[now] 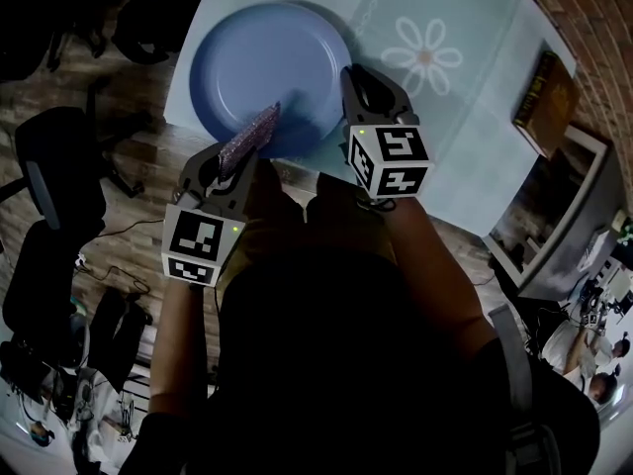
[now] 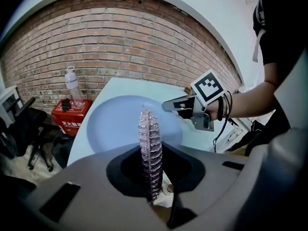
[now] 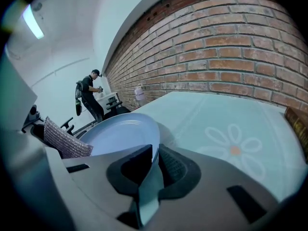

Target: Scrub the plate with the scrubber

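Red brick wall [image 2: 120,42] fills the background of the left gripper view and shows again at the upper right of the head view, above a wooden floor with a dark office chair [image 1: 59,166] at the left. Most of the upper half of the head view is taken by a table [image 1: 475,156] under a pale blue-green cloth printed with a white daisy [image 1: 423,55]. On it, at upper centre-left near the table's near-left corner, sits a round blue plate [image 1: 267,67]. The right gripper [image 1: 358,85], just right of centre, has its jaws closed on the plate's right rim; in its own view the rim runs straight between them. The left gripper [image 1: 229,171], lower left of centre, is clamped on a glittery purple scrubber [image 1: 250,137], which stands on edge between the jaws, its far end over the plate's near part; whether it touches the plate cannot be told. A brown book [image 1: 546,102] lies at the table's right edge. In the left gripper view, a clear water bottle [image 2: 73,86] stands on a red box [image 2: 71,113] at mid-left.
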{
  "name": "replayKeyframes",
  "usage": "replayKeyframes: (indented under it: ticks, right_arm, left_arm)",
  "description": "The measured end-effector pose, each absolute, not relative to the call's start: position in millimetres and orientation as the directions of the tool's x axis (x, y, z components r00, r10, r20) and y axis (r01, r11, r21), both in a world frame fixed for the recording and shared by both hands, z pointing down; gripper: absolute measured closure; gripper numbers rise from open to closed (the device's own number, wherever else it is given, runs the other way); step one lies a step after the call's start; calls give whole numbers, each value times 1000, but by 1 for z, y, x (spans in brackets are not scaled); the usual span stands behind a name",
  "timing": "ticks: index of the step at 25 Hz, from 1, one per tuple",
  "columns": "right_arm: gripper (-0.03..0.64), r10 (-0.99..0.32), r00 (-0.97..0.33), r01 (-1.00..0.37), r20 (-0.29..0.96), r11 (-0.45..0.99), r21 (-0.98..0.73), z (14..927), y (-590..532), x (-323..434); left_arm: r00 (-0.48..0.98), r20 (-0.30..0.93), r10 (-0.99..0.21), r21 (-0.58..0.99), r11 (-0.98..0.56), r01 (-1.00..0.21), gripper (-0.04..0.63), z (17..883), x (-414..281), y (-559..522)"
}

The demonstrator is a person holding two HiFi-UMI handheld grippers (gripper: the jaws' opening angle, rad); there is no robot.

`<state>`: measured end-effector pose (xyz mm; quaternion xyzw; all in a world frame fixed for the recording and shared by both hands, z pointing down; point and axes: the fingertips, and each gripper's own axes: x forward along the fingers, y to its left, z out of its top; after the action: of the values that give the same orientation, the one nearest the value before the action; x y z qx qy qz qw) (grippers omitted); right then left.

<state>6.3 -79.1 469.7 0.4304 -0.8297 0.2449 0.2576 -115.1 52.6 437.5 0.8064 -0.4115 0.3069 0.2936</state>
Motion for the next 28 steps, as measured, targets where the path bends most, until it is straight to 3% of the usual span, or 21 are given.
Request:
replayKeyframes:
  ticks: [13, 21, 28]
  right_arm:
    - [555, -589, -492, -846, 641, 497, -193, 470, -80, 7]
    - [555, -593, -487, -854, 641, 478, -206, 470, -80, 8]
    - [555, -597, -484, -856, 640, 476, -203, 471, -80, 9]
  left_arm:
    - [612, 654, -444, 321, -570, -756, 517, 431, -42, 32]
    - [567, 631, -529, 343, -466, -816, 517, 437, -33, -2]
    - [524, 629, -574, 278, -464, -841, 517, 443, -29, -32]
